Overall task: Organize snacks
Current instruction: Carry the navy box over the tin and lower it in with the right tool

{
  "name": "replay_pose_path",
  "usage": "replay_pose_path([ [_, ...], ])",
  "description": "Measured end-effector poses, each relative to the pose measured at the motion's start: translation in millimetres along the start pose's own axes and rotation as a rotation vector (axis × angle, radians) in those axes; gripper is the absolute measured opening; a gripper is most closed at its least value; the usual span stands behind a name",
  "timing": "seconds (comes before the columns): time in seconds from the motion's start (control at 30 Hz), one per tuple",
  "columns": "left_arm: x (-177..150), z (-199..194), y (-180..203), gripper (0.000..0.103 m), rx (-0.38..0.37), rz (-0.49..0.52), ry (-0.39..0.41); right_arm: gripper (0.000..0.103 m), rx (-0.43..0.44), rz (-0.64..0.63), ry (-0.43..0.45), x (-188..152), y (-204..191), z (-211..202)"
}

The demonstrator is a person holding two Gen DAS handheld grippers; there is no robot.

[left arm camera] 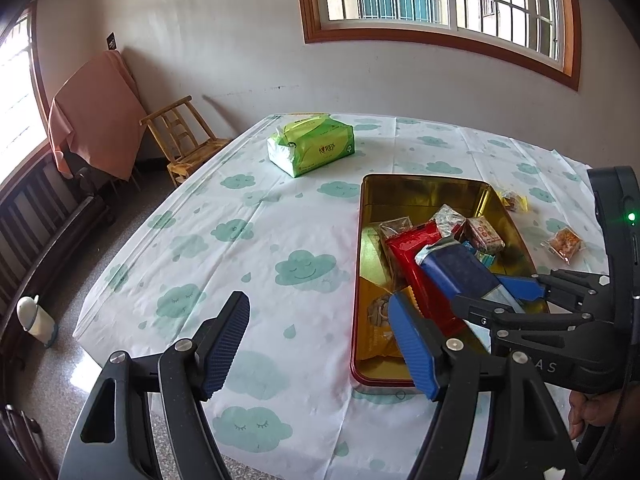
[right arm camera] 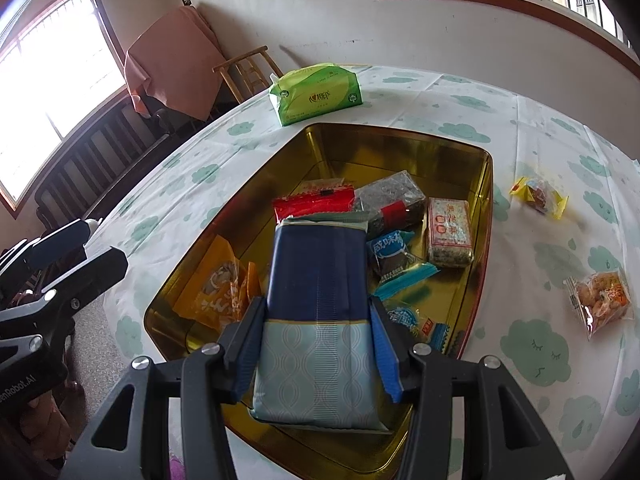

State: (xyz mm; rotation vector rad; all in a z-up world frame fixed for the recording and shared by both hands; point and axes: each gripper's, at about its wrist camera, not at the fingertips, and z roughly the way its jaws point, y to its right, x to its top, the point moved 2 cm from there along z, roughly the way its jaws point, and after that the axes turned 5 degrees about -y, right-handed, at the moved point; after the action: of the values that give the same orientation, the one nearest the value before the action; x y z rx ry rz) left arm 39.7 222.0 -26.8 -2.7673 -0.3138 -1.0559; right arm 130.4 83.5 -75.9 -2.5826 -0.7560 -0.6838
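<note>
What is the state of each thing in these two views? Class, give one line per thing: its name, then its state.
Left gripper: open, empty.
Right gripper: shut on the blue packet.
Blue packet: held over the gold tin.
Gold tin: lidless, partly filled with snacks.
Tissue pack: opened, flat on the table.
Yellow snack: sealed, outside the tin.
Clear snack bag: sealed, outside the tin.
</note>
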Motion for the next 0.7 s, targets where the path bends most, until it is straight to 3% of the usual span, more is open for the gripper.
replay_pose_path([
  [0.27,-2,2,1,0.069,-0.002,0.002,-0.008,0.052,-0.018,-0.012,0.008,1,-2,0],
  [0.7,-3,8,3,0.069,0.004,0.004,-0.026,0.052,-0.174,-0.078,0.036,3,-5,-9],
])
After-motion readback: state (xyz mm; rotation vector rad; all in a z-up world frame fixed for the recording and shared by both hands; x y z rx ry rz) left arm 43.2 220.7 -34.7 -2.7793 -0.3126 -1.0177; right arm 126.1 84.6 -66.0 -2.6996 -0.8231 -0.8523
